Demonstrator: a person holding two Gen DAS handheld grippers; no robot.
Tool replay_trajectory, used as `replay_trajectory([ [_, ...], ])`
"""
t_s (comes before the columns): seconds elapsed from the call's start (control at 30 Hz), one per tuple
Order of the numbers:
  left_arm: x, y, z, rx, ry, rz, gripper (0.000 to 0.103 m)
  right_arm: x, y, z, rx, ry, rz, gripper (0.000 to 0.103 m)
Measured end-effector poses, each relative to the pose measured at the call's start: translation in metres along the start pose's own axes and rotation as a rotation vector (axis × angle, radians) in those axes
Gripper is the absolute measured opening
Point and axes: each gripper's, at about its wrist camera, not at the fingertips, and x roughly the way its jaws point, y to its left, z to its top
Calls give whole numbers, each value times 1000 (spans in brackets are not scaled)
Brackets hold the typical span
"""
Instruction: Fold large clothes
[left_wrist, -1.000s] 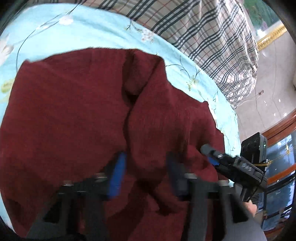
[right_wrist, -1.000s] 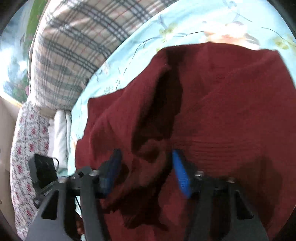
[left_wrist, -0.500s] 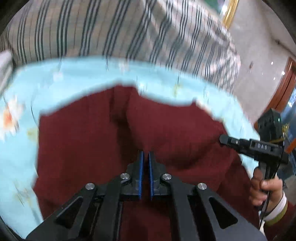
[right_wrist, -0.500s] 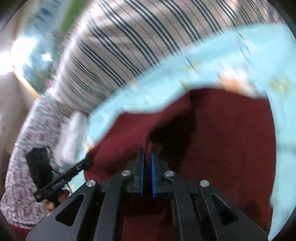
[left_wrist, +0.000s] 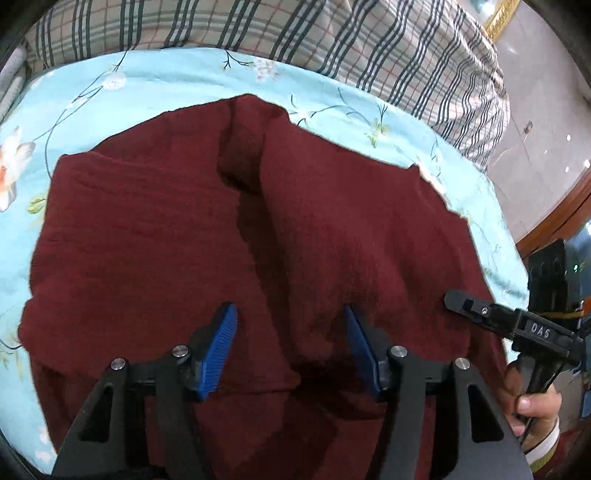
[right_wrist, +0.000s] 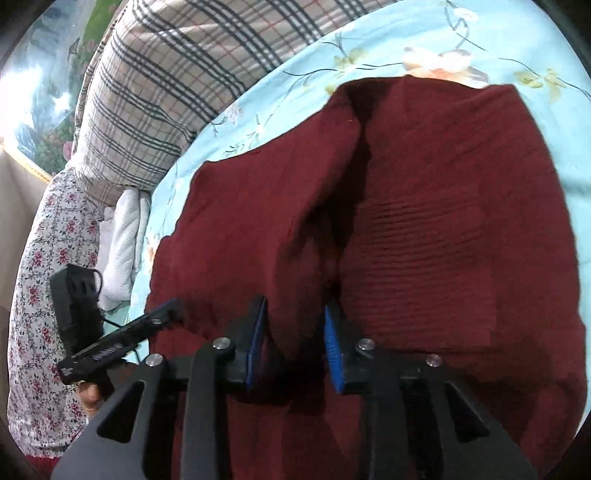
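Note:
A large dark red knitted garment (left_wrist: 147, 229) lies on the light blue floral bedsheet (left_wrist: 147, 81), with a deep fold down its middle. It also fills the right wrist view (right_wrist: 461, 229). My left gripper (left_wrist: 290, 343) is open just above the garment's near part, its blue pads either side of a raised fold. My right gripper (right_wrist: 293, 339) is open too, its jaws narrower, a ridge of red cloth between them. The right gripper shows in the left wrist view (left_wrist: 517, 325), over the garment's right edge. The left gripper shows in the right wrist view (right_wrist: 122, 332) at the garment's left edge.
A plaid quilt (left_wrist: 332, 37) is heaped along the far side of the bed, also in the right wrist view (right_wrist: 166, 74). A white folded cloth (right_wrist: 122, 240) and floral fabric (right_wrist: 40, 258) lie at the left. A tiled floor (left_wrist: 546, 92) and wooden furniture (left_wrist: 554, 221) are at the right.
Half a second ago both grippers were shut and raised; now both are open and lower over the garment. One second ago both were open as well.

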Motion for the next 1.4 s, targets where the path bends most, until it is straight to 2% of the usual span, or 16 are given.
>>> replay_trajectory([
  [0.13, -12, 23, 3, -127, -40, -147, 61, -11, -11, 2, 38, -29, -2, 17],
  [0.27, -12, 23, 1, -122, -30, -164, 61, -17, -26, 4, 96, -56, -18, 11],
  [0.43, 7, -5, 5, -84, 5, -188, 59, -14, -10, 1, 56, -58, -18, 9],
  [0.5, 16, -15, 9, -66, 2, -172, 46, -21, -10, 2, 67, -93, -36, 5],
  [0.53, 17, -20, 10, -45, -5, -139, 14, -26, -13, 4, 83, -117, -46, 4],
  [0.63, -7, -37, 12, 43, -118, -13, 4, -37, -13, 9, 106, -168, -20, 4],
  [0.7, -30, -49, 12, 113, -197, 61, 4, -43, -1, 10, 60, -203, -5, 4],
  [0.77, -37, -57, 6, 182, -215, 111, 5, -41, 8, 9, 9, -197, -50, 4],
  [0.9, -3, -49, -12, 211, -84, 168, 8, -17, -1, -3, 9, -95, -199, 4],
  [0.93, 3, -43, -16, 199, -67, 180, 14, -16, -4, -5, 15, -83, -210, 5],
  [1.0, -3, -36, -18, 155, -68, 171, 27, -23, -6, -9, 25, -85, -231, 15],
  [1.07, -19, -30, -17, 120, -108, 144, 46, -40, 2, -10, 3, -124, -242, 18],
  [1.17, -39, -29, -15, 85, -167, 76, 47, -51, 25, -14, -58, -155, -163, 18],
  [1.23, -34, -33, -15, 84, -148, 20, 47, -35, 34, -18, -86, -89, -107, 18],
  [1.33, 0, -40, -21, 149, -67, 133, 48, -4, 18, -24, -56, 4, -222, 18],
  [1.4, 10, -35, -27, 164, -45, 153, 49, -8, 3, -26, 11, -3, -162, 16],
])
